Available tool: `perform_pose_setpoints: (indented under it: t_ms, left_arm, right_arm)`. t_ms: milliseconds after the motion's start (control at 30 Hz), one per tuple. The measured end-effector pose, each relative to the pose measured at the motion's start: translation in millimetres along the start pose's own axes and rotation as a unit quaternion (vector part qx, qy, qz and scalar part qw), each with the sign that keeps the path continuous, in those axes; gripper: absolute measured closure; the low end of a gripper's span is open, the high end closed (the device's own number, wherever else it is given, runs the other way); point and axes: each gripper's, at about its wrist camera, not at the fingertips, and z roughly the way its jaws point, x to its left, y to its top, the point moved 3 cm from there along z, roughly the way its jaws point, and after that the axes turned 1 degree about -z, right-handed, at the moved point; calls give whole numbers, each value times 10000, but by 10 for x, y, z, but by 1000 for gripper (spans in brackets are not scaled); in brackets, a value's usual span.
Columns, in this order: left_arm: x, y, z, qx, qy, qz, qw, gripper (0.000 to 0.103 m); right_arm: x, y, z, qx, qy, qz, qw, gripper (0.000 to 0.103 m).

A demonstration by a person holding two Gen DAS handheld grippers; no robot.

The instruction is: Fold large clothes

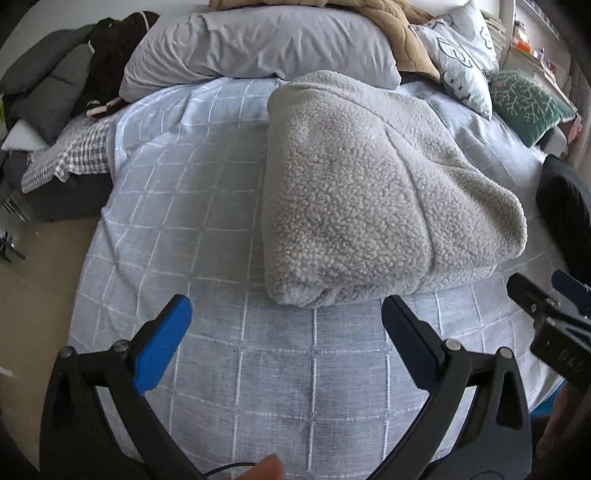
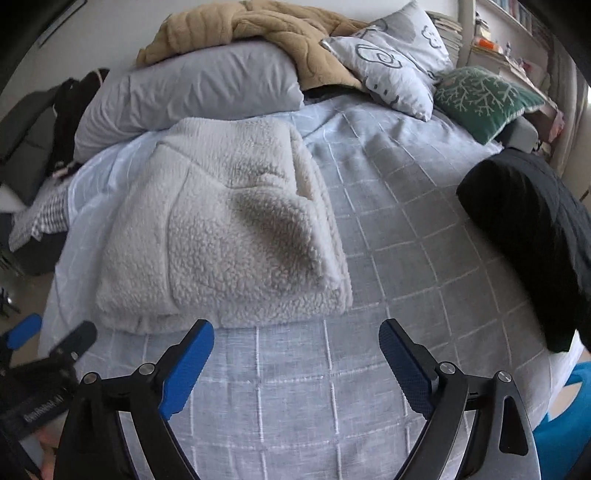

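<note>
A folded grey fleece garment (image 1: 373, 192) lies in a thick bundle on the checked light-blue bedspread (image 1: 207, 229). In the right wrist view the same fleece garment (image 2: 221, 236) sits left of centre on the bedspread (image 2: 406, 236). My left gripper (image 1: 286, 306) hangs open just short of the bundle's near edge, nothing between its blue pads. My right gripper (image 2: 297, 330) is also open and empty, level with the bundle's near right corner. Each gripper shows at the other view's edge: the right gripper (image 1: 546, 291) and the left gripper (image 2: 55, 332).
A grey pillow (image 1: 258, 48), a tan blanket (image 2: 258, 33), a patterned pillow (image 2: 395, 62) and a green cushion (image 2: 484, 96) crowd the head of the bed. A black garment (image 2: 528, 236) lies at the right edge. Dark clothes (image 1: 107, 62) and a checked cloth (image 1: 70, 155) pile up on the left.
</note>
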Motion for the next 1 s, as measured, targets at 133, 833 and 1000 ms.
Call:
perform_pose_setpoints:
  t_ms: [133,833,1000]
  left_arm:
    - [-9,4,16,14,16,13,10000,1]
    - [-133,-49,-15,82,-130,144,9998,1]
    - [-128,-56,1,106,-104,149,9998,1]
  right_arm:
    - [28,32,-13,-127,-190,-202,9995,10]
    - [97,38,26,-54,-87,-315,9995,10]
    - [71,38,30,-42,-94,-304,9995,10]
